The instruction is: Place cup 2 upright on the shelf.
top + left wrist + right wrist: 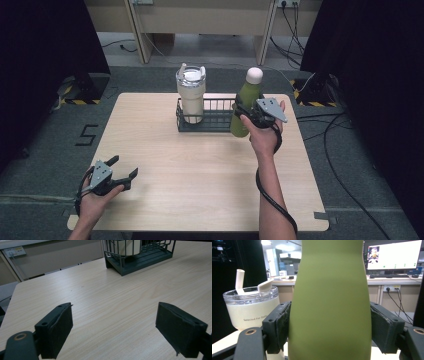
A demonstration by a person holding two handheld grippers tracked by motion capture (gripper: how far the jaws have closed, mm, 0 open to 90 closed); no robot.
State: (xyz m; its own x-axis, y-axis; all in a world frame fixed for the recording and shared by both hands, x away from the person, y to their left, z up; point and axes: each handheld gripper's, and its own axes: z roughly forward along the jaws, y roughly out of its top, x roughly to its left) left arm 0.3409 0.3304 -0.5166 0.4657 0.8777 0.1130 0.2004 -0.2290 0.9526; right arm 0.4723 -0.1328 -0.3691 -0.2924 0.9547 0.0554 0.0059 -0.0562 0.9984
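Two grippers: I am clamping my right gripper [248, 111] on the green bottle [247, 97] beside the basket [216, 122], leaving my left gripper [123, 168] gaping open.

One green bottle [246, 102] with a white cap, one cream tumbler [191, 95] with a clear lid and straw, one dark wire basket [216, 119] — that's the lot on one wooden table [200, 170]. Two grippers out there: left gripper [125, 167], right gripper [248, 111]. One lit monitor [393, 255] behind.
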